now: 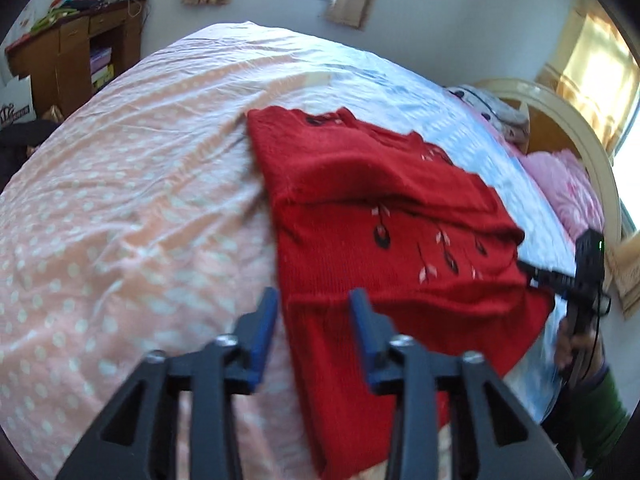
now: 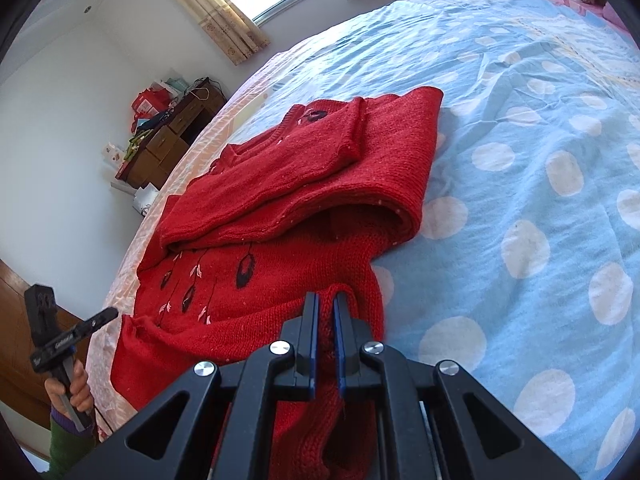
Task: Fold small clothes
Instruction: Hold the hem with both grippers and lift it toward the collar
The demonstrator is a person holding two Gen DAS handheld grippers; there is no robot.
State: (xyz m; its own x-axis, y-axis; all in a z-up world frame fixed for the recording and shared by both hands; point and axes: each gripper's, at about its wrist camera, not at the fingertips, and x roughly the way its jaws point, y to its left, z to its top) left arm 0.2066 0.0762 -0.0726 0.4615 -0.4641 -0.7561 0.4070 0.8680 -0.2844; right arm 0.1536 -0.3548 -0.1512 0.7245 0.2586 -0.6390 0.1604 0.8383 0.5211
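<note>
Right claw clamps red sweater hem, garment extending toward 11 o'clock; left claw agape, sweater at 1 o'clock.

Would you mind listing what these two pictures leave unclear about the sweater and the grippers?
- Left wrist view: the sweater's near hem is cut off by the bottom edge and hidden behind the open left gripper.
- Left wrist view: the right gripper is small and blurred; its grip cannot be read there.
- Right wrist view: the knit below the right gripper's pinch is hidden by its frame.
- Both views: folded-under layers are covered by the top fold.
</note>
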